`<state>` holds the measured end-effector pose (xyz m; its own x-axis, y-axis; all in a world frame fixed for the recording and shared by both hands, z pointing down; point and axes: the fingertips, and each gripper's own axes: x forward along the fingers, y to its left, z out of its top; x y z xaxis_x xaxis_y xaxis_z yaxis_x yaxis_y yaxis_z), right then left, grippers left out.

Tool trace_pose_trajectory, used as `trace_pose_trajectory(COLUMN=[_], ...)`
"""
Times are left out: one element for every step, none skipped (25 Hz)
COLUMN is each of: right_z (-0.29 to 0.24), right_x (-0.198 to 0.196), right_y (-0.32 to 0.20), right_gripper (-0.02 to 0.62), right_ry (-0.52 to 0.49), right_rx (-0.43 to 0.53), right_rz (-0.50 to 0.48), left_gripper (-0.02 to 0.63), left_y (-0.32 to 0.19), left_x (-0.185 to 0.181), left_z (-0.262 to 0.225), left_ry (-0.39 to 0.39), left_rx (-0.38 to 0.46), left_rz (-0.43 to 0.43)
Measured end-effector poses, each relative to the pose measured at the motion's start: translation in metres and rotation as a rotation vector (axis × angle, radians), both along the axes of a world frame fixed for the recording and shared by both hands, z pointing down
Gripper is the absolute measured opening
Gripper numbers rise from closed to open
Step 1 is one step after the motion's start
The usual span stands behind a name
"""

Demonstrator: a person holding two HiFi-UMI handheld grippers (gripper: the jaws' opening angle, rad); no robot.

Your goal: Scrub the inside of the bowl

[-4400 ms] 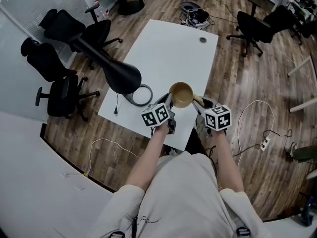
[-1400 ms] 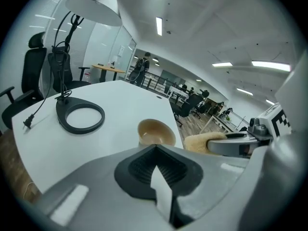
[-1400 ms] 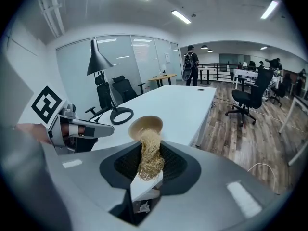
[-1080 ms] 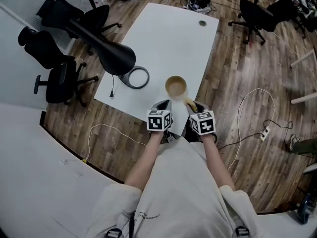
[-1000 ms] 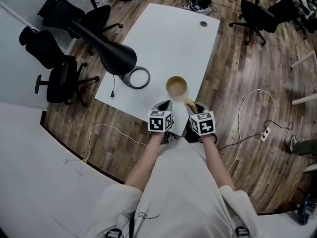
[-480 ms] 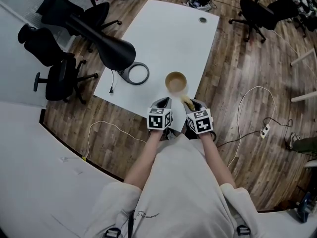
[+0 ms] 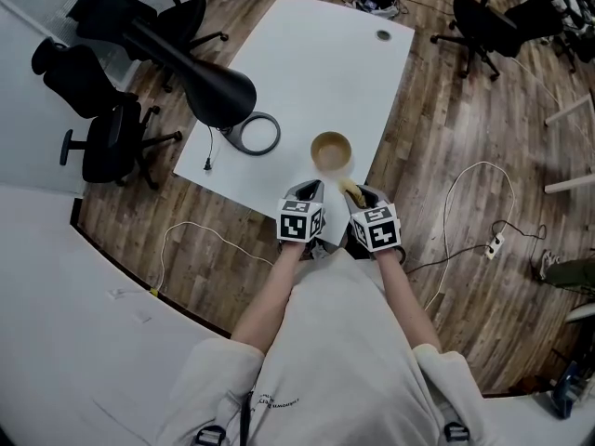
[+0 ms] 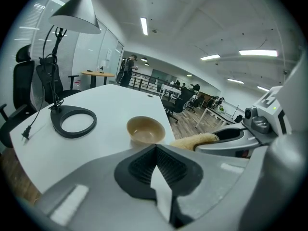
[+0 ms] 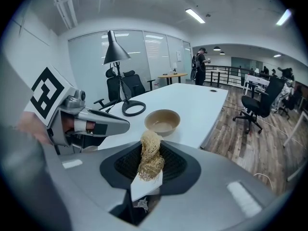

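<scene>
Closest in, the L hand-held gripper (image 8: 155, 153) has its jaws pressed together w/ nothing btwn them. Beside it, the R hand-held gripper (image 9: 149, 148) is clamped on a tan, fibrous scrubber (image 9: 152, 163). Scrubber's long axis runs along the jaws. Its free end sticks out past the tips, aimed fwd at the bowl, not touching it. In the left gripper view it juts sideways out of the R jaw tips, roughly level. Each gripper carries a marker cube (image 7: 299, 223) w/ b/w square patterns, no letters on them. There's small print on the person's shirt (image 7: 335, 360), too small to read.

Just ahead of both tips is the bowl (image 7: 331, 151): tan, round, upright, mouth up, apart from both grippers. It sits on a plain white counter (image 7: 307, 54), near the near edge and toward the R-hand edge. Left of the bowl lies the ring base (image 7: 253, 135) of a black lamp (image 7: 218, 96), its shade above the counter's L edge. At the far end is a round grommet (image 7: 384, 35).

Room is an open office w/ a wood-plank floor (image 7: 465, 128). Black office chairs (image 7: 102, 128) stand L of the counter, more at far R. A white cable (image 7: 465, 193) loops on the floor to a power strip (image 7: 493, 247). Farther off are glass partitions (image 9: 144, 57), ceiling strip lights (image 8: 144, 25) and more desks. A person (image 9: 199, 57) stands far back.
</scene>
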<state>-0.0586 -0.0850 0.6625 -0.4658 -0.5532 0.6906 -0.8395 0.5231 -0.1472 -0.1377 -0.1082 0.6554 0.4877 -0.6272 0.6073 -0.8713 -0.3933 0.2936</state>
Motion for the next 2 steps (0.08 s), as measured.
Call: trace_pose_trajectory(right_z=[-0.0003,-0.0005], right_x=[-0.0001,-0.0003], right_y=[-0.0009,-0.0018], right_gripper=[0.115,0.115], right_ry=[0.0,-0.001], right_rx=[0.0,0.001], right_rz=[-0.001,-0.002], left_gripper=[0.002,0.002], left_y=[-0.001,-0.0021], left_x=[0.0001,0.0002], left_z=[0.0002,0.0005], left_ry=[0.0,-0.001], left_rx=[0.001,0.002], left_rz=[0.0,0.0])
